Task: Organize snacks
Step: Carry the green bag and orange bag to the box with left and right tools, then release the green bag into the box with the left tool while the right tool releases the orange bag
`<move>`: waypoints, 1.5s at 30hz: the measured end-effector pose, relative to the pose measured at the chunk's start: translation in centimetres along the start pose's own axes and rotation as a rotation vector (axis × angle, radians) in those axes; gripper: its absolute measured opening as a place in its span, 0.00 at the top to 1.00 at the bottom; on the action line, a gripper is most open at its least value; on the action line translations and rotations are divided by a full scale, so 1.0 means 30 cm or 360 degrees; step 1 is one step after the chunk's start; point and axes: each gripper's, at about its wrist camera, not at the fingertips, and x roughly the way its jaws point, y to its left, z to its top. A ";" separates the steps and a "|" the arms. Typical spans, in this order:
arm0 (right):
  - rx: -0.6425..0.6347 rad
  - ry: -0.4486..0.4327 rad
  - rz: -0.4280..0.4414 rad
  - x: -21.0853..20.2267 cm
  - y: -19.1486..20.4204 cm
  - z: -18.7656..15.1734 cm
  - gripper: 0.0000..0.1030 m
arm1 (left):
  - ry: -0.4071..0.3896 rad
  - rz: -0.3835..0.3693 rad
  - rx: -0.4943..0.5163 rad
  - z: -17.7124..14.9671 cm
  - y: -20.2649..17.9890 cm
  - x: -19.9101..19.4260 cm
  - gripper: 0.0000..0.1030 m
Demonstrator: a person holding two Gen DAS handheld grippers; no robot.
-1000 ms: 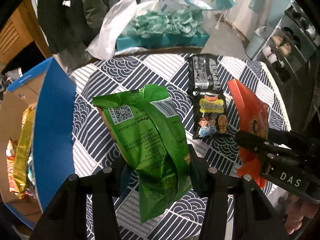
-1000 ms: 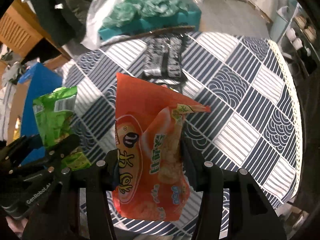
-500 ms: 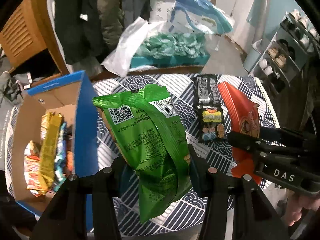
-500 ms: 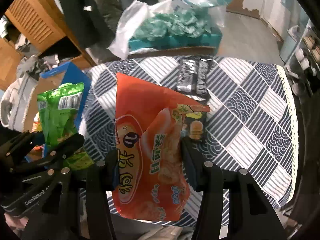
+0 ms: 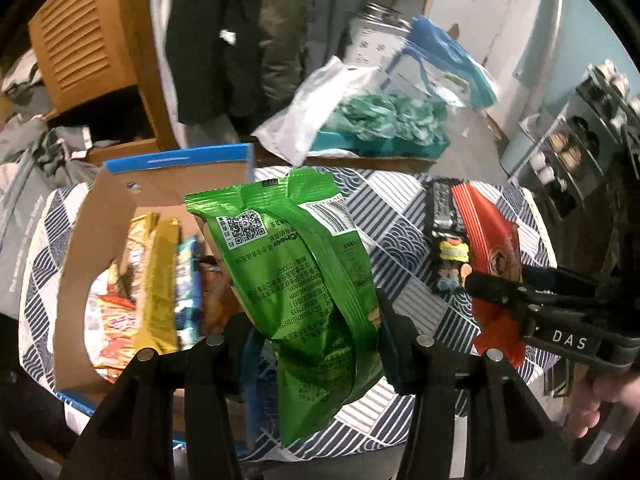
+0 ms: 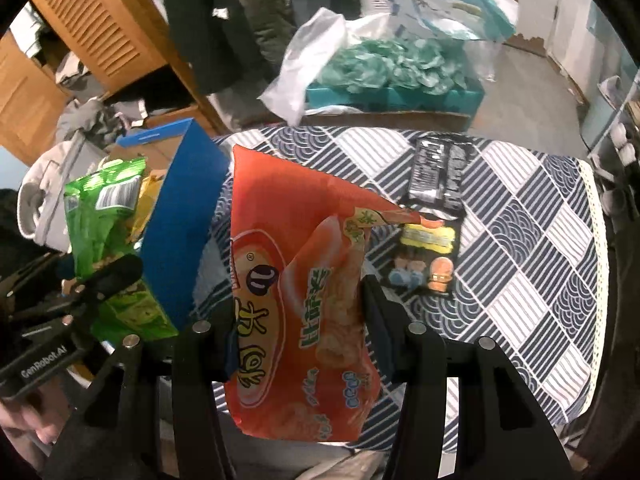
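The green bag [image 5: 304, 280] is hanging upright in the left claw [image 5: 312, 328], which is gripping it across its lower middle, and it is sitting in the air just beside the right wall of the open box [image 5: 76, 280] that is already holding several other packets [image 5: 156, 276]. The orange bag [image 6: 304, 292] is riding in the right claw [image 6: 298, 322], which is pinching it the same way, low on its body, above the near edge of the bench [image 6: 520, 240]. Both bags are looking light, puffy and crinkly, with slick foil skins that are likely slipping under a loose hold, and whatever is inside is probably crushing easily, so a gentle squeeze across the full width, or on the flat sealed seam at either end, is seeming the safest place to take them. A black packet [image 6: 434, 216] is lying flat on the patterned cloth between the orange bag and the far edge of the bench, apart from both claws. Beyond the bench, a teal tray [image 5: 380, 144] heaped with pale green wrappers, a white plastic bag [image 5: 316, 108] and hanging dark coats [image 5: 208, 32] are crowding the background, and a shoe rack [image 5: 576, 148] is standing at the right.
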 end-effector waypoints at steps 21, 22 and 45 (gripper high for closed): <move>-0.0230 0.0055 0.0153 0.100 0.376 0.092 0.51 | -0.0047 0.0133 -0.0345 -0.003 0.447 -0.048 0.51; -0.0238 0.0061 0.0158 0.108 0.390 0.094 0.51 | -0.0048 0.0145 -0.0358 -0.004 0.468 -0.049 0.51; -0.0272 0.0177 0.0271 0.274 0.654 0.167 0.50 | 0.0037 0.0246 -0.0521 -0.047 0.651 0.021 0.51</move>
